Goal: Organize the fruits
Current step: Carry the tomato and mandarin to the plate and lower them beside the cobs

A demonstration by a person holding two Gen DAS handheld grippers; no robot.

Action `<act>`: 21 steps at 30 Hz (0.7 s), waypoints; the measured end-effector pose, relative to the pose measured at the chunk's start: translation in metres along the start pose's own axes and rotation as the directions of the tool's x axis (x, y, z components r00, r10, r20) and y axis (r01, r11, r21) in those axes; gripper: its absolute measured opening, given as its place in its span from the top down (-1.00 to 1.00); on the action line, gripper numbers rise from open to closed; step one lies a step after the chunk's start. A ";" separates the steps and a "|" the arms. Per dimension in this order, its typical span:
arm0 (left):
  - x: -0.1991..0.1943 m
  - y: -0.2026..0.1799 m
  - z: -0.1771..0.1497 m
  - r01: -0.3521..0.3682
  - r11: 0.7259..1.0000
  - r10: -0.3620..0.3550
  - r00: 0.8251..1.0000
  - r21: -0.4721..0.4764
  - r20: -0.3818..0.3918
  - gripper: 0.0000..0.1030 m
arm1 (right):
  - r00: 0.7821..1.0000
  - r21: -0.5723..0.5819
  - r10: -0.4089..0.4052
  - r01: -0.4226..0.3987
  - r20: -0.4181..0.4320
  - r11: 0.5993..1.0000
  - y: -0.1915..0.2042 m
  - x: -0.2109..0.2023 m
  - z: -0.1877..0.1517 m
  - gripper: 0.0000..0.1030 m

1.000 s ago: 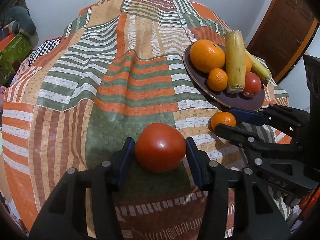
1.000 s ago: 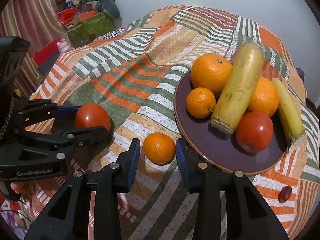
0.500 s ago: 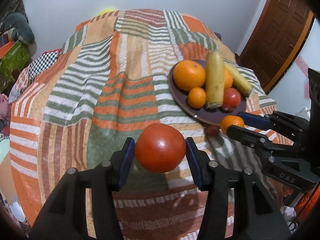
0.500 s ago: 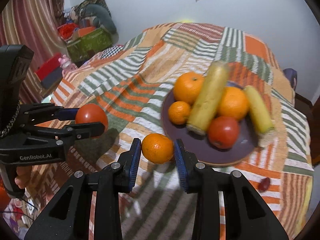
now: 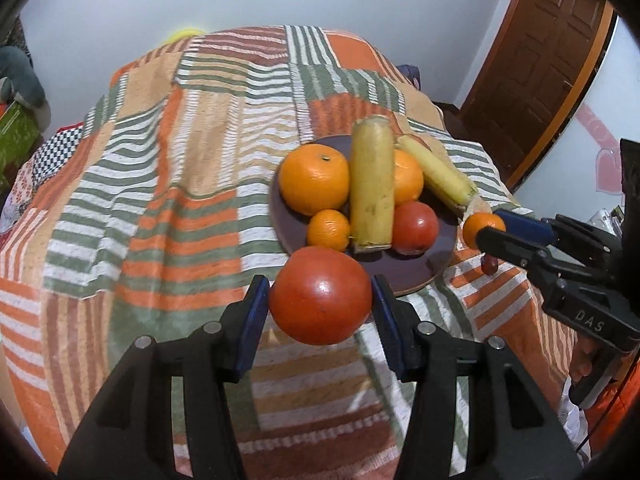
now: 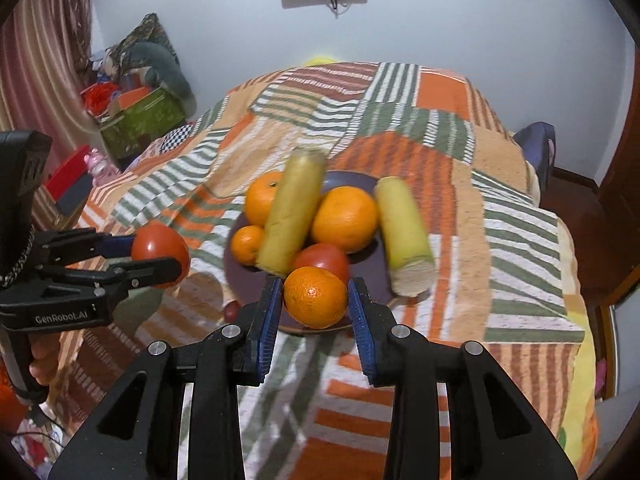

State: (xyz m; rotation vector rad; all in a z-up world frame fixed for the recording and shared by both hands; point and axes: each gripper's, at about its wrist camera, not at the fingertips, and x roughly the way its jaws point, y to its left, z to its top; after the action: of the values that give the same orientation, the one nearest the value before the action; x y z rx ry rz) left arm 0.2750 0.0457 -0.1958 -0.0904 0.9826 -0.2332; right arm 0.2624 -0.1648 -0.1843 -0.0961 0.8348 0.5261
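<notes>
Both fruits have come up off the patchwork quilt (image 5: 192,200) since a second ago, when they sat on the cloth beside the plate (image 5: 416,276); now each hangs above it and the plate looks closer under my tools. My left claw (image 5: 320,308) is clamped on the large tomato (image 5: 320,296), its blue pads pressed to both sides, held just in front of the plate's near rim. My right claw (image 6: 314,304) grips the small mandarin (image 6: 315,297) the same way, over the plate's near edge as I see it from the right wrist view.

On the dark plate lie a big orange (image 5: 314,179), a second orange (image 5: 408,176) behind, a small mandarin of its own (image 5: 329,229), a red tomato (image 5: 414,222) and two long yellow pieces, the nearer one (image 5: 372,184) resting across the fruit and the other (image 5: 436,176) along the far right rim. A small dark red fruit (image 5: 490,266) lies on the quilt beside the plate.
</notes>
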 end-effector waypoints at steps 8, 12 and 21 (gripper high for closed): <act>0.030 -0.022 0.006 0.023 0.999 -0.021 0.999 0.023 -0.048 0.01 | 1.000 0.017 0.001 -0.001 0.010 1.000 -0.019 0.008 0.003 0.39; 0.043 -0.032 0.007 0.032 0.999 -0.028 0.997 0.044 -0.071 0.01 | 1.000 0.012 0.000 0.000 0.015 1.000 -0.023 0.011 0.007 0.39; 0.051 -0.029 0.013 0.031 0.999 -0.029 0.998 0.025 -0.060 0.00 | 1.000 0.005 -0.009 0.009 0.021 1.000 -0.027 0.022 0.015 0.39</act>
State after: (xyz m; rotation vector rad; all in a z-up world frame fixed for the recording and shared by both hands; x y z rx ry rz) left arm 0.3082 0.0053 -0.2244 -0.0754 1.0381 -0.2773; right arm 0.2977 -0.1756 -0.1934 -0.0893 0.8148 0.5158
